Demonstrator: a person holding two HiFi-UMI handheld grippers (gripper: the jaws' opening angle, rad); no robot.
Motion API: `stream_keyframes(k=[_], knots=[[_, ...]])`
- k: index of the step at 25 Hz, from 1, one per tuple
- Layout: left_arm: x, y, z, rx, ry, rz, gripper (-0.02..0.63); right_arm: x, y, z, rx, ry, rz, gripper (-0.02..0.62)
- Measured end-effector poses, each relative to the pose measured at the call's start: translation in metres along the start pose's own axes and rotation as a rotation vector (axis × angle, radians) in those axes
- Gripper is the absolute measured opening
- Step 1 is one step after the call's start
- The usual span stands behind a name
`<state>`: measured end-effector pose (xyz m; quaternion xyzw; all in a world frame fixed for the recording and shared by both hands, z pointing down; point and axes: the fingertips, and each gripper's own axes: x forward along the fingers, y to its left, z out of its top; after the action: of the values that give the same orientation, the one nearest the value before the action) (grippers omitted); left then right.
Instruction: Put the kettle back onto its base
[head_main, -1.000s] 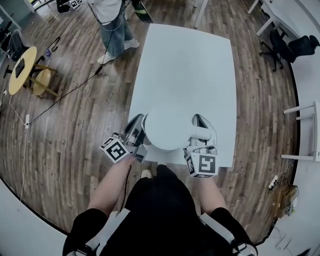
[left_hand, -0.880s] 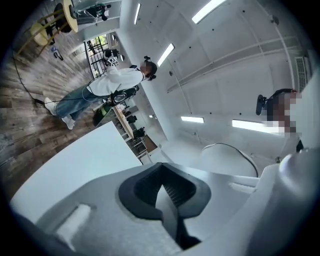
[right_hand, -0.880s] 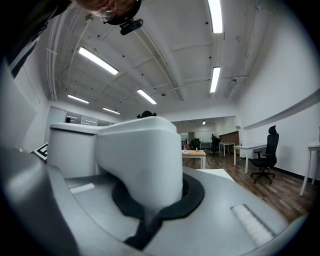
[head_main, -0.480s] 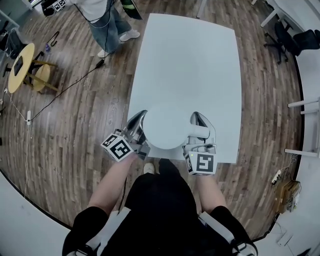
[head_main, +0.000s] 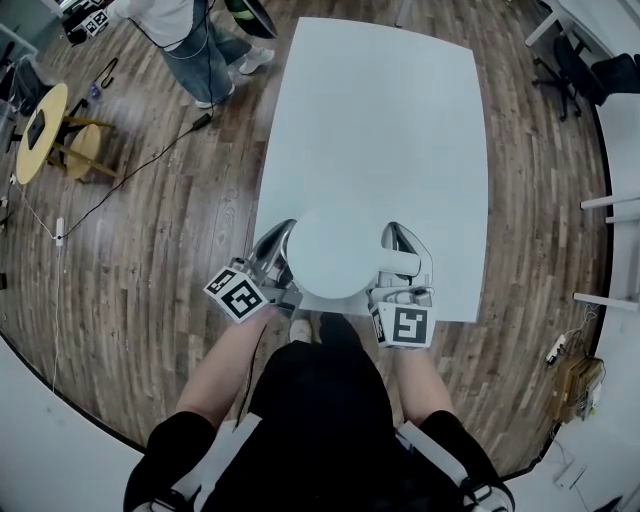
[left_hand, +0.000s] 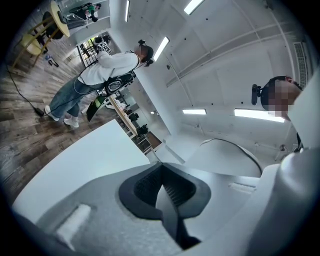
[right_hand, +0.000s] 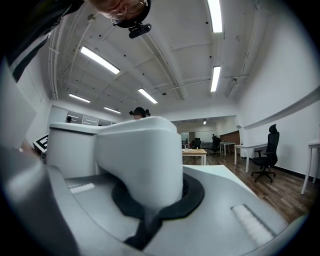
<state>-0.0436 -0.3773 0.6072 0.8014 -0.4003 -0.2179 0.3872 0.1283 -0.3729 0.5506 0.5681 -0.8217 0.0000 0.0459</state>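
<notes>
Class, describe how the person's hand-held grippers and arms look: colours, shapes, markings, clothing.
The left hand-held gripper and right hand-held gripper are pale grey with dark pads; each carries a white cube with black square markers. Clothing: black short-sleeved top, pale shoulder straps.

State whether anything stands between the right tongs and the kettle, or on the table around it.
Nothing visible does. The right tongs are shut directly on the handle of the kettle. The table shows nothing else around it. The base is out of sight, perhaps beneath the kettle.

Kettle (head_main: 335, 255) hiding whatever lies beneath it, bystander (head_main: 190, 50) cut off by top edge
</notes>
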Motion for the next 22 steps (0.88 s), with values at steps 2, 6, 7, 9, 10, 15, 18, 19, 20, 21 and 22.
stream_keyframes(k=[2, 6, 7, 9, 10, 15, 18, 19, 20, 21, 22], knots=[[0.0, -0.001, 0.001, -0.001, -0.006, -0.004, -0.008, 0.0, 0.0, 0.002, -0.004, -0.009, 0.005, 0.006], [-0.001, -0.004, -0.002, 0.002, -0.011, -0.014, -0.008, -0.001, 0.0, 0.004, 0.009, -0.008, 0.006, 0.006], [-0.001, -0.005, -0.003, 0.001, -0.009, -0.016, -0.008, -0.003, -0.001, 0.002, 0.007, -0.008, 0.006, 0.006], [-0.001, -0.005, -0.006, 0.007, -0.009, -0.015, -0.008, -0.006, -0.003, -0.004, 0.003, -0.008, 0.003, 0.006], [0.0, -0.006, -0.007, 0.014, -0.008, -0.015, -0.008, -0.007, -0.004, -0.007, 0.012, -0.007, -0.001, 0.006], [0.002, -0.008, -0.008, 0.033, 0.003, -0.023, -0.008, -0.009, -0.006, -0.008, 0.04, -0.016, -0.012, 0.006], [-0.001, -0.008, -0.008, 0.042, -0.003, -0.022, -0.006, -0.012, -0.006, -0.012, 0.025, -0.029, -0.005, 0.006], [-0.002, -0.008, -0.009, 0.047, -0.006, -0.021, -0.006, -0.013, -0.006, -0.013, 0.022, -0.034, -0.005, 0.006], [-0.002, -0.009, -0.009, 0.052, -0.009, -0.021, -0.006, -0.014, -0.006, -0.013, 0.02, -0.039, -0.004, 0.006], [-0.003, -0.009, -0.009, 0.057, -0.014, -0.021, -0.006, -0.015, -0.006, -0.013, 0.019, -0.042, -0.004, 0.006], [-0.003, -0.009, -0.01, 0.062, -0.018, -0.02, -0.006, -0.016, -0.006, -0.013, 0.017, -0.045, -0.005, 0.006]])
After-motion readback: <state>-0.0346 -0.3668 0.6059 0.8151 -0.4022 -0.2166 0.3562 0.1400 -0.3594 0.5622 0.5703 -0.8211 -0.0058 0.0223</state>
